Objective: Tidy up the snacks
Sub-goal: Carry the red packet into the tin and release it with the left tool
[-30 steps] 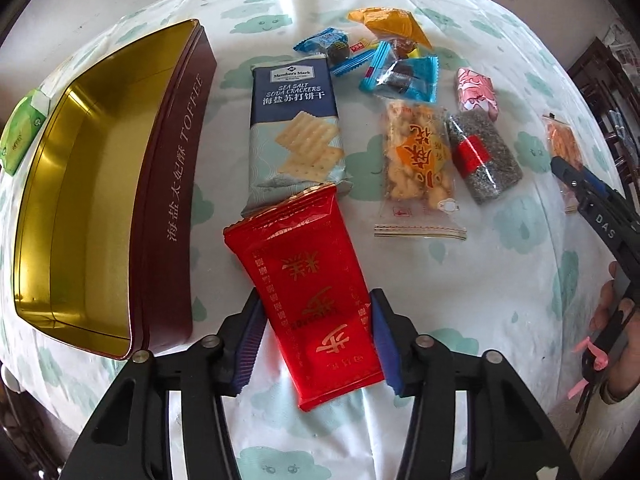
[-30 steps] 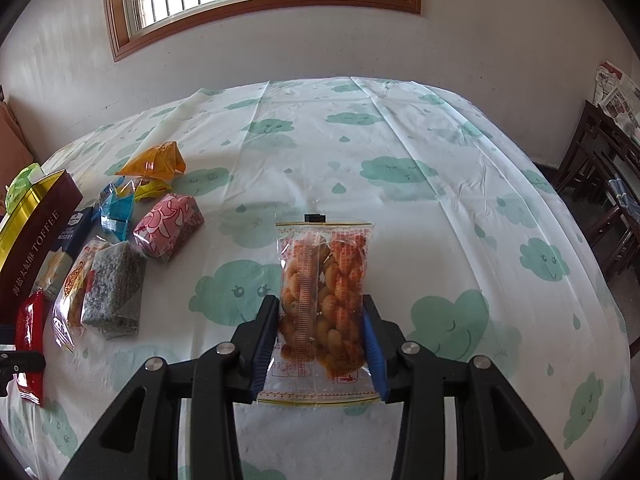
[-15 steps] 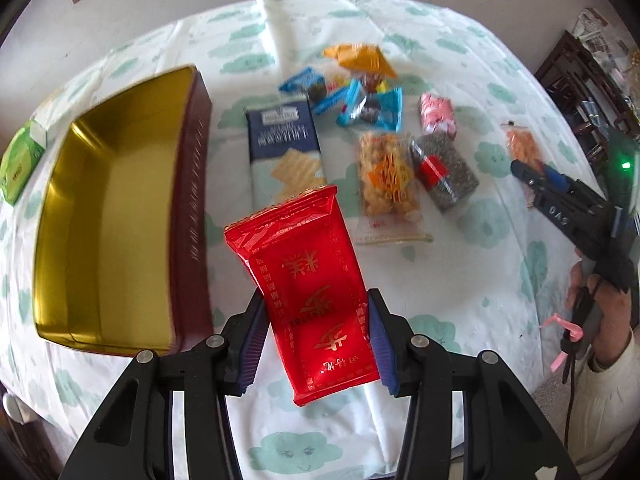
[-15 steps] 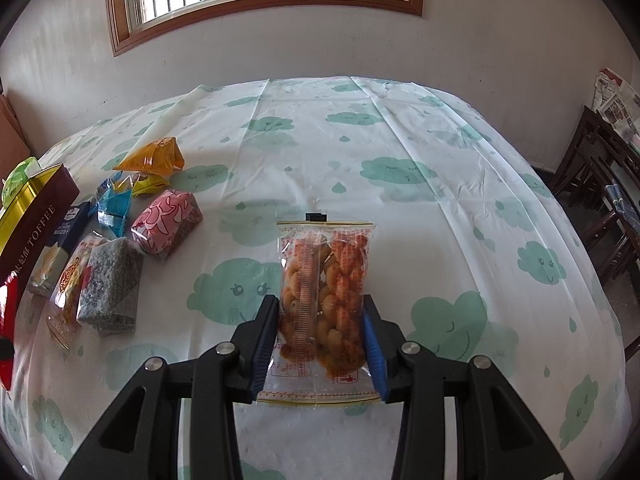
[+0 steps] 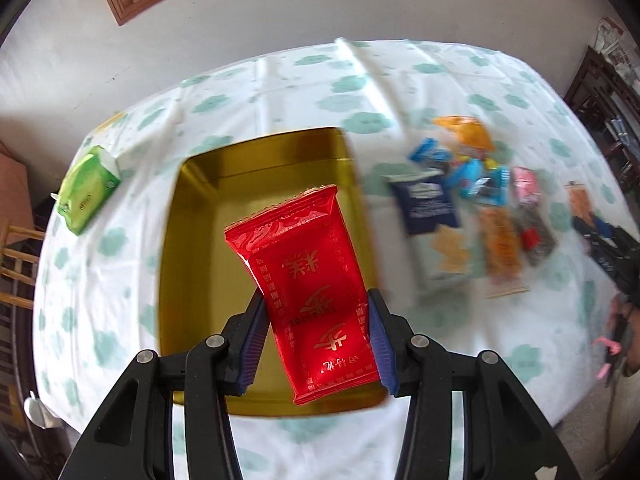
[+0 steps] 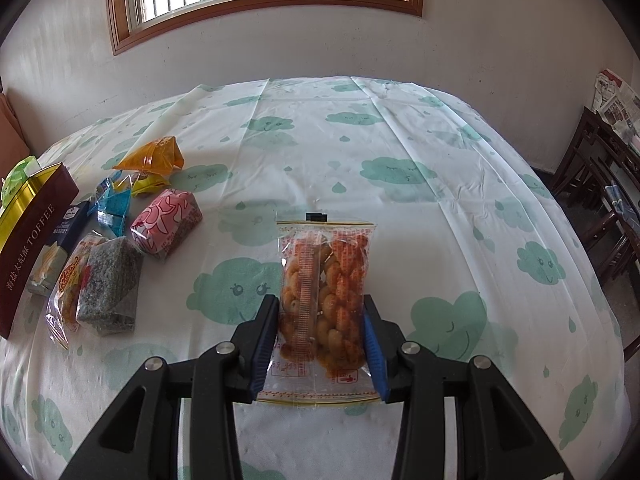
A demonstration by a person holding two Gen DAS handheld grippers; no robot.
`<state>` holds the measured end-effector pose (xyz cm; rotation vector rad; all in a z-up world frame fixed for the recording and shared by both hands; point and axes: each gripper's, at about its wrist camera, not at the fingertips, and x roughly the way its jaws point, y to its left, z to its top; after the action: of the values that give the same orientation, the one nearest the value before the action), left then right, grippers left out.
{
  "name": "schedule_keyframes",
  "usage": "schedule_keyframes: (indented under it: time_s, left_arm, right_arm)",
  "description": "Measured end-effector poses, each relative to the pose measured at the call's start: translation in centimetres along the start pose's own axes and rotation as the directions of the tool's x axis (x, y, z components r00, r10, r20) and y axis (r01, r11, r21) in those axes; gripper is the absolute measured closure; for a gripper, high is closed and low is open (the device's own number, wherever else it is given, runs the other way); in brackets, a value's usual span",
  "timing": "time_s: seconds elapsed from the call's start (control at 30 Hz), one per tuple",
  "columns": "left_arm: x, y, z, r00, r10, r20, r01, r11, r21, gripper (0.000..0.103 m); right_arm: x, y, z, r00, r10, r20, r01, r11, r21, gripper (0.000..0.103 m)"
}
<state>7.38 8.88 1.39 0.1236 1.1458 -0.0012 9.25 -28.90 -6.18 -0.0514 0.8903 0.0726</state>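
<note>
My left gripper (image 5: pixel 316 340) is shut on a red foil snack packet (image 5: pixel 306 280) and holds it in the air above the open gold-lined toffee tin (image 5: pixel 192 216). The tin also shows at the left edge of the right wrist view (image 6: pixel 36 236). My right gripper (image 6: pixel 320 340) is closed on a clear bag of orange twisted snacks (image 6: pixel 324 280) lying on the cloud-print tablecloth (image 6: pixel 400 152). Whether that bag is lifted, I cannot tell.
Several loose snacks lie right of the tin: a blue cracker pack (image 5: pixel 430 216), a pink packet (image 6: pixel 166 222), an orange pouch (image 6: pixel 152 156), a grey seed block (image 6: pixel 110 284), blue candies (image 6: pixel 114 206). A green box (image 5: pixel 86 194) lies left of the tin. Dark chairs (image 6: pixel 600 200) stand right.
My left gripper lifted the red packet off the table and swung left until it hangs over the tin. The right gripper and its bag stayed put.
</note>
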Motion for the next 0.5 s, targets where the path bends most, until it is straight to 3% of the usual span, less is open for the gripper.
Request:
schedule_keyframes:
  time_s: [0.27, 0.5]
  left_arm:
    - [3.9, 5.0, -1.3, 0.995, 0.056, -0.079, -0.054, 0.998, 0.025, 0.059]
    - [6.3, 6.5, -3.4, 0.991, 0.037, -0.127, -0.034, 0.999, 0.027, 0.059]
  right_arm:
    - [0.0, 0.0, 0.0, 1.000, -0.001, 0.000, 0.001, 1.000, -0.001, 0.061]
    - [0.1, 0.0, 0.0, 1.000, -0.002, 0.000, 0.002, 1.000, -0.003, 0.062]
